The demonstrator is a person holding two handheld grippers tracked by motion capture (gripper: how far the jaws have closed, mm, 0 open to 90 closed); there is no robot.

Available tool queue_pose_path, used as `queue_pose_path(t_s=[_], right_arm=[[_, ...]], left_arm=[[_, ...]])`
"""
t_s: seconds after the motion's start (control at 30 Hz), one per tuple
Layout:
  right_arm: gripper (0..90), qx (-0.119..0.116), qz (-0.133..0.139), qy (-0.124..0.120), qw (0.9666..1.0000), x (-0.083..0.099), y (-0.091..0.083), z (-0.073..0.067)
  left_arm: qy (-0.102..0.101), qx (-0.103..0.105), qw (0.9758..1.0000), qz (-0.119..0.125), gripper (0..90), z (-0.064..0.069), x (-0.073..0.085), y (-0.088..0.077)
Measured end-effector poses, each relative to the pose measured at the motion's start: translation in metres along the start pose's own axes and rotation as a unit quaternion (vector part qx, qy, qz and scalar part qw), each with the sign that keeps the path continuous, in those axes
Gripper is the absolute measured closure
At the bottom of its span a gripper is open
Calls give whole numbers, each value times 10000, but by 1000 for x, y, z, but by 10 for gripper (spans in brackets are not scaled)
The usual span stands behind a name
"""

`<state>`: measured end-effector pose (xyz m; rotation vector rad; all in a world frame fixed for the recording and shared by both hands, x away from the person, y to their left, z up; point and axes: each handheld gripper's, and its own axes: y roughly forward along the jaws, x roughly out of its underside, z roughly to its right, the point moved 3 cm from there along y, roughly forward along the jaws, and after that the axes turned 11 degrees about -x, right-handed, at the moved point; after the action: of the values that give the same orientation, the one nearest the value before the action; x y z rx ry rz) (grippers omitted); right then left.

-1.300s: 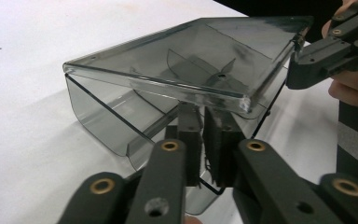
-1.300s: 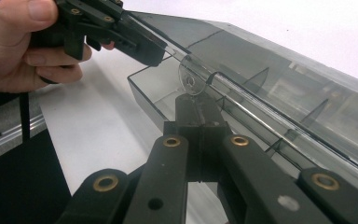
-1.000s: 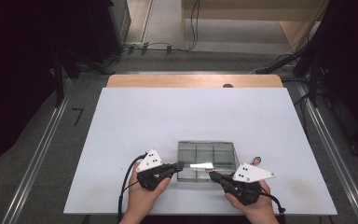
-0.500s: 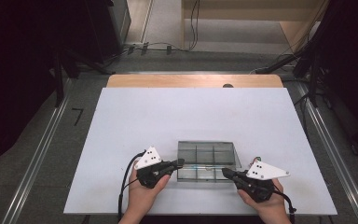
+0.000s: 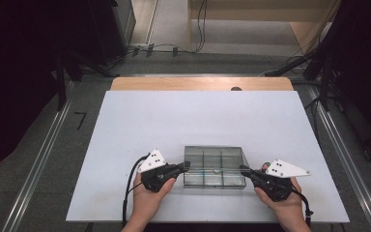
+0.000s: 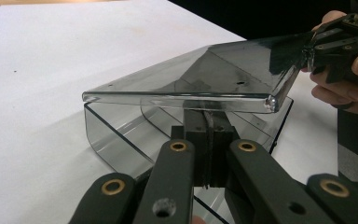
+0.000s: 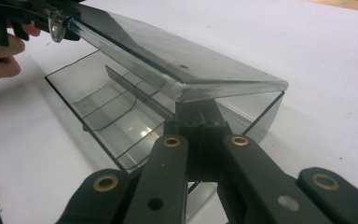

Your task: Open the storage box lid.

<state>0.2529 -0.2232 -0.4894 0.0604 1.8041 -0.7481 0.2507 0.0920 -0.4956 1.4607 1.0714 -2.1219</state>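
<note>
A smoky clear plastic box (image 5: pixel 214 168) with divided compartments sits near the front of the white table. Its hinged lid (image 6: pixel 205 74) is lifted and tilted above the base (image 6: pixel 116 140). My left gripper (image 5: pixel 187 166) is at the box's left end, shut on the lid's edge (image 6: pixel 208 144). My right gripper (image 5: pixel 243 169) is at the right end, likewise shut on the lid (image 7: pixel 198 126). In the right gripper view the lid (image 7: pixel 168 56) slopes over the open compartments (image 7: pixel 112 116), with the left gripper (image 7: pixel 56 21) pinching its far corner.
The white table top (image 5: pixel 198 121) stretches wide beyond the box, with a wooden strip (image 5: pixel 174 83) along its far edge. Metal rails run down both sides of the table, and cables lie on the floor behind it.
My right hand has slid to the right along the front of the table while still at the box's end. The left hand has kept still.
</note>
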Motion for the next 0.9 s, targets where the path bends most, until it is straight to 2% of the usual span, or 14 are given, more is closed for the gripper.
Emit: queue_pose_path(t_s=[0.03,0.27,0.47,0.53,0.73,0.8,0.9], right_arm=[[886,71,42,5,10000,-1,0,1],[886,134,85,26,9999,-3,-1,2],[886,140,90,10,9999,-4,-1,3],[886,142,90,17,9999,-4,-1,2],[886,129,111,1,9999,-6,0,2],[886,143,123,3,9998,-7,0,2],[886,141,132,-5,9998,-7,0,2]], left_arm=[[4,-1,10000,-8,895,0,0,0],[49,32,10000,1,878,0,2,-4],[106,-69,9999,65,574,-6,4,-13],[117,-180,9997,130,464,-8,2,-15],[250,-263,9993,86,144,-10,-3,-8],[329,-266,9991,51,76,-10,-4,-4],[399,-184,9990,20,30,-9,-6,1]])
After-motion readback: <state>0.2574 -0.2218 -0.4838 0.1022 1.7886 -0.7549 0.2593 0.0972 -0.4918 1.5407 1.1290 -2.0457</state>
